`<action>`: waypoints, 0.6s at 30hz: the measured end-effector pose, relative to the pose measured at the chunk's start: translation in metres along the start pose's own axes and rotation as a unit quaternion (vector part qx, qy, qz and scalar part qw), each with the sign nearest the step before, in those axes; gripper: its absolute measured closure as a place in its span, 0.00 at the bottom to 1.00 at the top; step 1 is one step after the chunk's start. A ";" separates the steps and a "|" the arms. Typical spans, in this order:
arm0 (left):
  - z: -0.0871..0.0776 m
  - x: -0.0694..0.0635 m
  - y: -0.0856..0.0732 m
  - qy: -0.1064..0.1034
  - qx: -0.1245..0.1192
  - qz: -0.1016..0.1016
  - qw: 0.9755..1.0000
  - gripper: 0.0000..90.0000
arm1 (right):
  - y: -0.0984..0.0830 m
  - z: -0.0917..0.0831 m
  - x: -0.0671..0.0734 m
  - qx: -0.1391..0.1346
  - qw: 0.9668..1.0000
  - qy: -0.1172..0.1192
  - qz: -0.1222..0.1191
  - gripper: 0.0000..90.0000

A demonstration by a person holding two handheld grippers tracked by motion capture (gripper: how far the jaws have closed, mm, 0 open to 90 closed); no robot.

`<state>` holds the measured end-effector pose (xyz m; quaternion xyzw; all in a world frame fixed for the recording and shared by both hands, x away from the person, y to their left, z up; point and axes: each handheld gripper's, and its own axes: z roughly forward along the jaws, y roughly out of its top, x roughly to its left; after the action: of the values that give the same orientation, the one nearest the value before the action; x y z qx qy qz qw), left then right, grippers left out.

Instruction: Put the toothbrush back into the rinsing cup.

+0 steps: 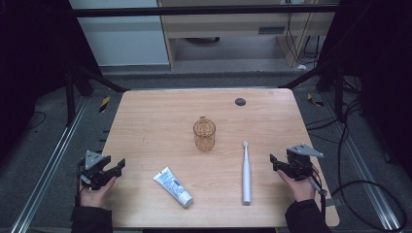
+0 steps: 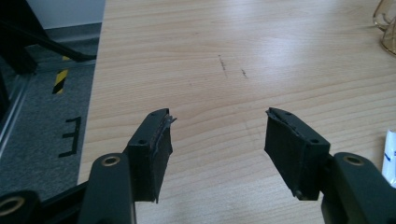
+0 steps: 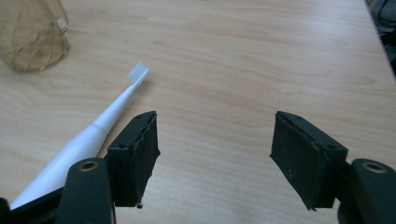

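Near edge of desk: toothpaste tube left of middle, white toothbrush right of middle. Left gripper at left edge, right gripper at right edge, both released, grasping nothing. Desk centre: amber cup.

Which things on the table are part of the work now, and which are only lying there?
Likely part of the work:
- toothbrush, beside the open right gripper
- toothpaste tube, nearest the open left gripper
- amber glass cup, standing upright between them, farther back

Only lying there:
- dark round disc near the far edge of the table
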<state>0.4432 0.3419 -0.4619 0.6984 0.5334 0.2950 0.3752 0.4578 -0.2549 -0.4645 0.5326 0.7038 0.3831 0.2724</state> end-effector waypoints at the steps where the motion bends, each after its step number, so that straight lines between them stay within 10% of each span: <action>1: 0.002 -0.003 -0.001 -0.001 0.010 -0.002 1.000 0.45 | -0.002 -0.002 0.002 0.004 1.000 0.008 -0.005 0.36; 18: 0.003 -0.004 -0.005 -0.004 0.037 -0.007 0.999 0.57 | 0.001 -0.015 0.036 0.012 0.997 0.077 -0.024 0.52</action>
<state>0.4421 0.3382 -0.4672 0.7091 0.5478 0.2693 0.3530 0.4364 -0.2238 -0.4542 0.4877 0.7401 0.4072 0.2203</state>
